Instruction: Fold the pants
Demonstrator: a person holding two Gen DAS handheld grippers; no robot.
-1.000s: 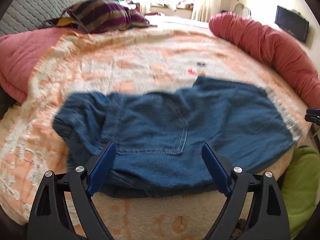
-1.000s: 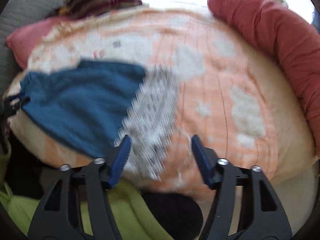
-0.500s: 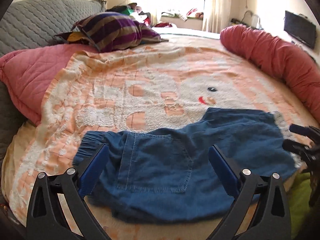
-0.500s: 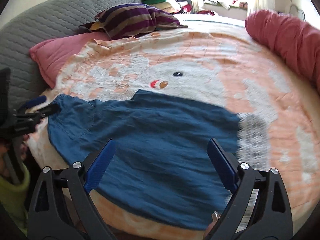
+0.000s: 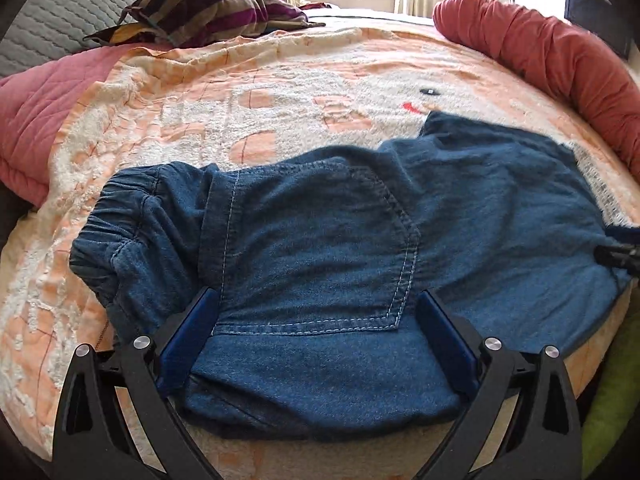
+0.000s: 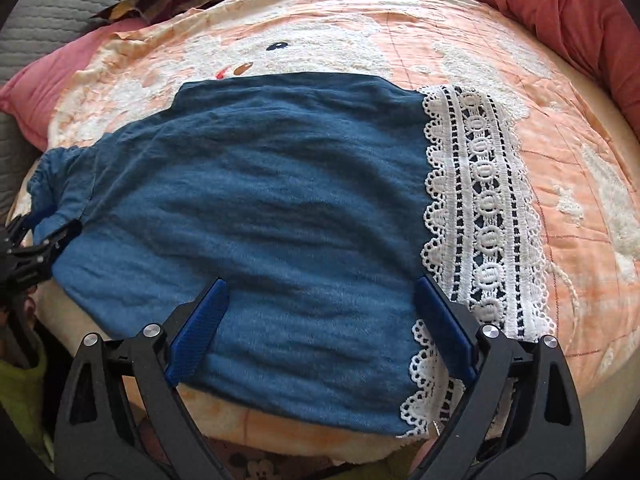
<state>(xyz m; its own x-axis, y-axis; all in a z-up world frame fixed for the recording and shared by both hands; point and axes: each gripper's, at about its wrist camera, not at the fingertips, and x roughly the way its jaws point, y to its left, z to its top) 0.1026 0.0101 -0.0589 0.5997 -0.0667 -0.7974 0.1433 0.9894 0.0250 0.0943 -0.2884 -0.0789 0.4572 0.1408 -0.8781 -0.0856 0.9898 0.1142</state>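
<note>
Because both my grippers, left gripper (image 5: 318, 338) and right gripper (image 6: 320, 326), stand with jaws wide apart and grasp nothing, the pants (image 5: 340, 248) lie free at the near edge of the bed (image 5: 248, 128). I judge the near fold may slide off the edge if I pinch only one layer. The lace hem (image 6: 484, 208) could catch on a finger. Further away, a striped pillow (image 5: 208, 12) and a red bolster (image 5: 552, 48) are well apart; nothing blocks me.
</note>
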